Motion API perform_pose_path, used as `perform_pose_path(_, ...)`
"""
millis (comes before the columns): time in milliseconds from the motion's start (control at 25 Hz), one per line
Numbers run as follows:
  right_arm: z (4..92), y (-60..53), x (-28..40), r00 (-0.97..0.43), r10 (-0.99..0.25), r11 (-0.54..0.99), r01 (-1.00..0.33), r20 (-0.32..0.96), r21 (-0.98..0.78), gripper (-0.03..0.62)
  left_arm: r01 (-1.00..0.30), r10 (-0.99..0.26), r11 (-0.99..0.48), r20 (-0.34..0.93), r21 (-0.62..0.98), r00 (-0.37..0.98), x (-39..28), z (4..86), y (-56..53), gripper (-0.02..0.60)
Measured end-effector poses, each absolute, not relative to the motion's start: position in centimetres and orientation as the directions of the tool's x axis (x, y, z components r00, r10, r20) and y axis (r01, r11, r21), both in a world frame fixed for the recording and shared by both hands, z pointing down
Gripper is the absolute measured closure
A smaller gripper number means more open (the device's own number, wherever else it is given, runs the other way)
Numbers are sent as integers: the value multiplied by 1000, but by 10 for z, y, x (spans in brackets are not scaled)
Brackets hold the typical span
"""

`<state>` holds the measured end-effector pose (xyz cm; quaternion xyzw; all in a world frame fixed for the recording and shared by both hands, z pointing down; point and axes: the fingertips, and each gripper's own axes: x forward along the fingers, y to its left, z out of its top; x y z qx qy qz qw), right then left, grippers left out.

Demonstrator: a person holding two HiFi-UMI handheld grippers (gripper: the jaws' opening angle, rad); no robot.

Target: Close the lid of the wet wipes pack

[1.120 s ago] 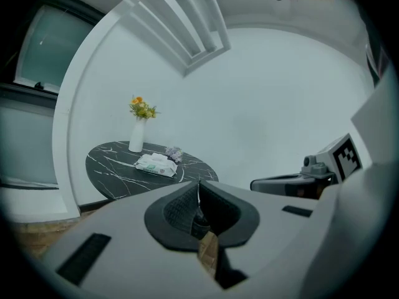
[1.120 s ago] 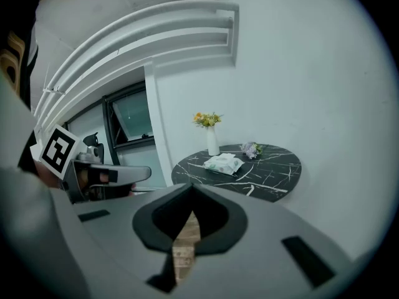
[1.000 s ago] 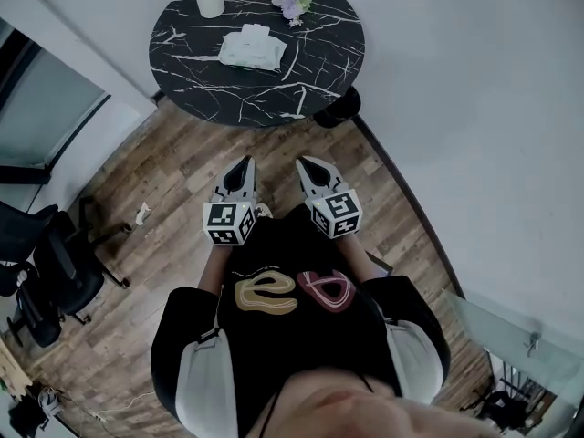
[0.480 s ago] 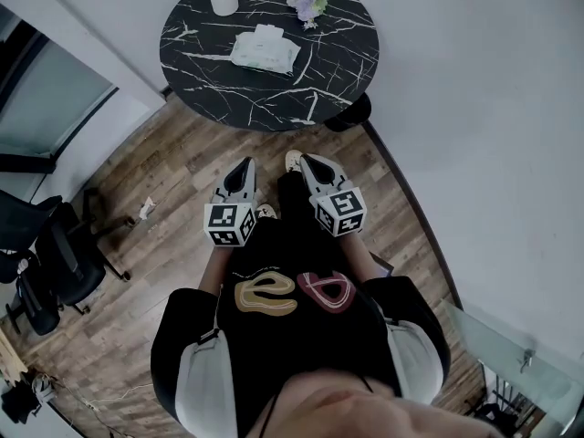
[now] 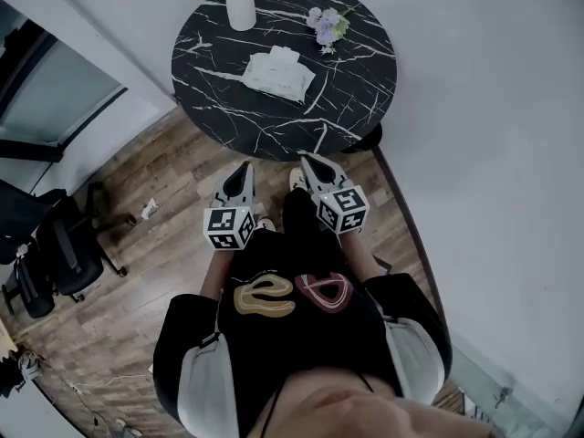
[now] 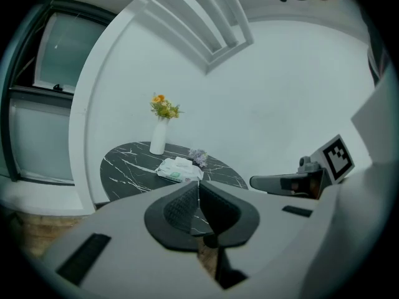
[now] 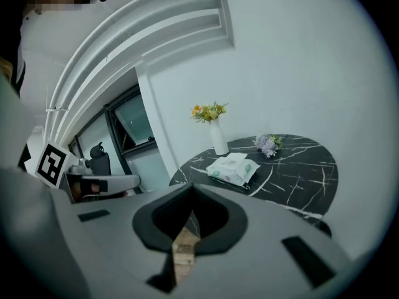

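A white wet wipes pack [image 5: 279, 72] lies near the middle of the round black marble table [image 5: 356, 108], its lid flap standing up; it also shows as the pack [image 6: 178, 169] in the left gripper view and the pack [image 7: 233, 169] in the right gripper view. My left gripper [image 5: 243, 171] and right gripper [image 5: 307, 161] are held side by side in front of my chest, over the wooden floor just short of the table's near edge. Both point toward the table with jaws shut and nothing between them. Neither touches the pack.
A white vase with yellow flowers [image 5: 240, 5] stands at the table's far edge, and a small purple flower bunch [image 5: 327, 24] lies to its right. A white wall curves along the right. Black office chairs [image 5: 50, 258] stand at the left on the wooden floor [image 5: 146, 272].
The table and pack have come closer and lower in the head view as I walk toward them. Both grippers stay side by side, shut, now near the table's edge.
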<state>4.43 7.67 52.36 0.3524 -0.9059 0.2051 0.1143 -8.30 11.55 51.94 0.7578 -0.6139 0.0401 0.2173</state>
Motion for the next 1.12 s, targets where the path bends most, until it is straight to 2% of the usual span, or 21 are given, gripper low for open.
perform_pose_path(800,524,-106,64,-799,-477,736,-591,366,-330,582,-971,-930,9,359,239,80,-64,521,-41,561)
perform_pose_path(1120,525,-143,55,-860,-367,754,-498,354,-428,580,-976,-921,61,388,210,26,-66,527,-68,561)
